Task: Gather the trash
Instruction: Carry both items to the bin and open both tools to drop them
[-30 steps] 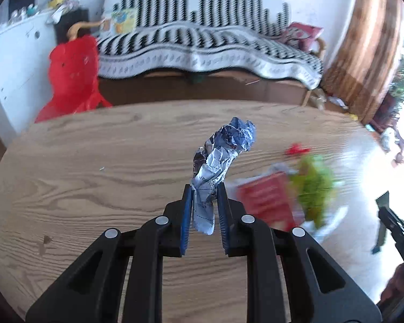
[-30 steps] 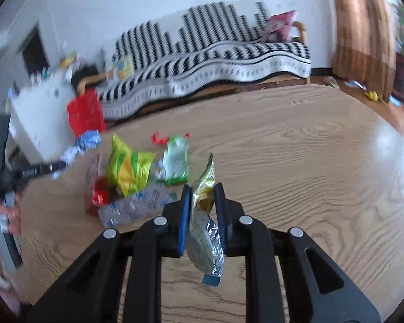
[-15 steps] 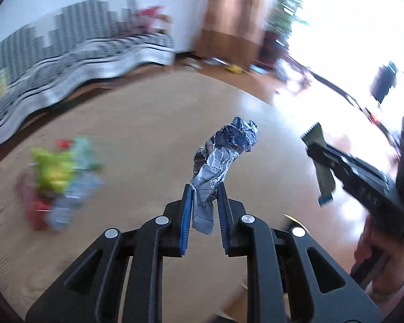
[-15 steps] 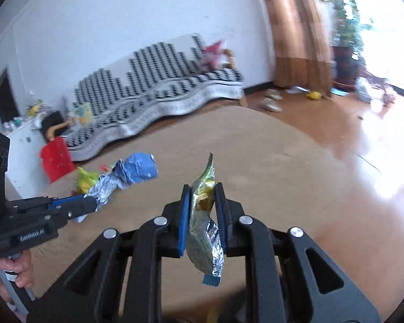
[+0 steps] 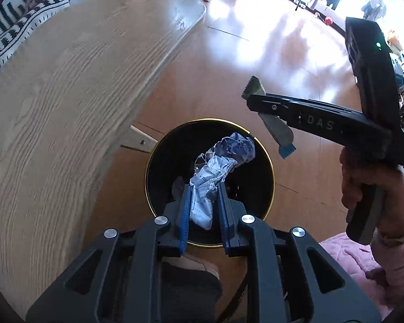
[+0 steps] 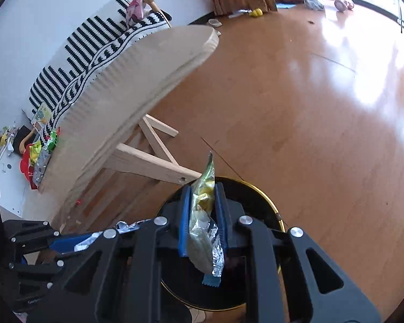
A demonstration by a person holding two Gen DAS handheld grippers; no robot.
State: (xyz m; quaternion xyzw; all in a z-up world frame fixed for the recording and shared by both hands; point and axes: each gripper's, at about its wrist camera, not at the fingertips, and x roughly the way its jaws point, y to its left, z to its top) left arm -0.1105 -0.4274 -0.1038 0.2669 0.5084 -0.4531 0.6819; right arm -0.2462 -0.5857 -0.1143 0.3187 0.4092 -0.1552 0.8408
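My left gripper (image 5: 203, 188) is shut on a crumpled silver-and-blue foil wrapper (image 5: 220, 161) and points steeply down over a black trash bin with a gold rim (image 5: 148, 158) on the floor. My right gripper (image 6: 202, 188) is shut on a green-and-gold snack wrapper (image 6: 204, 223) and hangs over the same bin (image 6: 274, 207). In the left wrist view the right gripper (image 5: 251, 99) comes in from the right, a hand on its handle, with the snack wrapper (image 5: 278, 134) near the bin's right rim. In the right wrist view the left gripper (image 6: 67, 243) shows at lower left with the foil.
The oval wooden table (image 5: 67, 94) stands left of the bin, its pale wooden legs (image 6: 148, 158) close to the rim. Several wrappers (image 6: 44, 150) lie on its far end. A striped sofa (image 6: 89, 48) stands behind. Glossy wooden floor (image 6: 309, 107) lies to the right.
Both grippers swung away from the tabletop to the right and tipped downward, and now hang over the bin beside the table. Each kept its wrapper.
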